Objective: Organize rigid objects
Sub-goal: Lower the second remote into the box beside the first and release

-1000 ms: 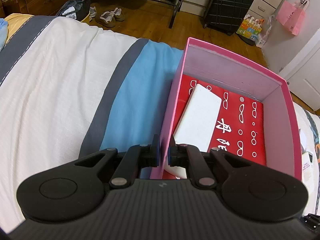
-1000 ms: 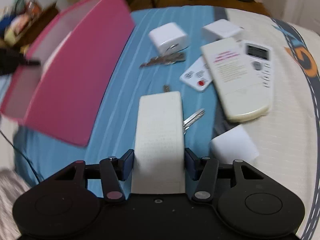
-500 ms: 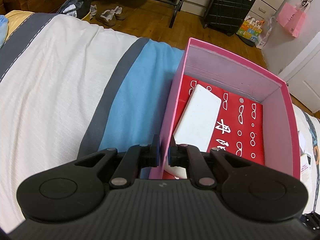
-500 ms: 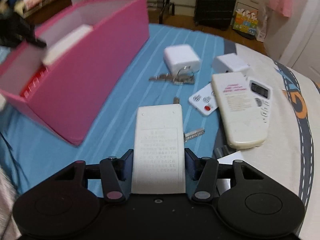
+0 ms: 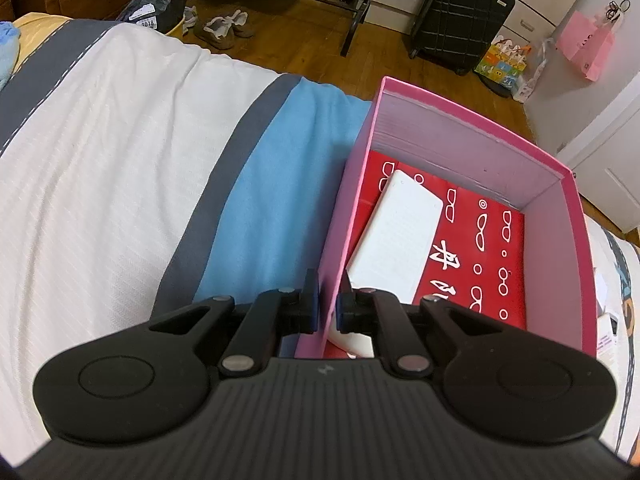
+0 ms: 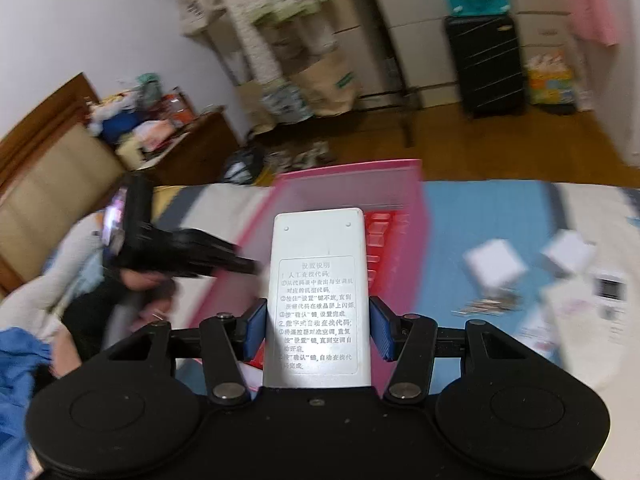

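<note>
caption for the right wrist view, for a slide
Right claw grips a white remote, label side up, above the bed, facing the pink box that the left claw holds by its wall.

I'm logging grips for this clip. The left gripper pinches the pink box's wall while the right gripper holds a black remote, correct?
Not quite: the remote in the right gripper is white, as the right wrist view shows. The left gripper does pinch the pink box wall.
</note>
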`<action>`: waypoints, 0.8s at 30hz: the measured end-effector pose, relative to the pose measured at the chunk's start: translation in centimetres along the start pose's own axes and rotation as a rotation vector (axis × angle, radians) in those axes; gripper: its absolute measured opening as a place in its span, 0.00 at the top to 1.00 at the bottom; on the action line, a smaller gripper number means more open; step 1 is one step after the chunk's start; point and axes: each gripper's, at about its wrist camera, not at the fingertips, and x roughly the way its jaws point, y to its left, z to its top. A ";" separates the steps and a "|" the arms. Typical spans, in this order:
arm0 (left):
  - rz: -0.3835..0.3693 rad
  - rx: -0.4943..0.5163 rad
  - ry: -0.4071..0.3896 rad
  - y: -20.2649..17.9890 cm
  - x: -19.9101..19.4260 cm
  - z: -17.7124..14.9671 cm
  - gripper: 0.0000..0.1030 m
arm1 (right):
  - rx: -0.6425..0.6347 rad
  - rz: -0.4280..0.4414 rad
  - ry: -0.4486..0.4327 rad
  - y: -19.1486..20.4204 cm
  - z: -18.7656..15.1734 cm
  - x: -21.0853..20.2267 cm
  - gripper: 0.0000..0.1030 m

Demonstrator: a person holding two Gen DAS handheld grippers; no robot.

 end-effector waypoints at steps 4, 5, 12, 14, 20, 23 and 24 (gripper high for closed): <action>-0.014 -0.009 0.001 0.4 0.0 0.0 0.93 | 0.055 0.023 0.063 1.5 2.2 5.7 0.44; -0.018 -0.012 0.002 0.4 0.0 0.0 0.92 | 0.092 0.022 0.085 1.2 2.7 7.2 0.44; -0.035 -0.019 -0.001 0.8 -0.1 0.0 0.92 | 0.268 -0.154 0.159 -0.6 4.2 16.4 0.44; -0.047 -0.018 -0.002 0.9 -0.3 0.0 0.91 | 0.315 -0.219 0.173 -1.5 4.2 18.4 0.44; -0.041 -0.021 0.000 0.8 -0.1 0.0 0.91 | 0.299 -0.343 0.211 -0.8 3.6 22.5 0.44; -0.041 -0.023 -0.003 0.8 -0.1 0.1 0.91 | 0.300 -0.338 0.203 -0.6 4.2 23.2 0.43; -0.043 -0.023 -0.003 0.9 0.0 0.1 0.91 | 0.305 -0.334 0.207 -0.6 4.4 23.2 0.43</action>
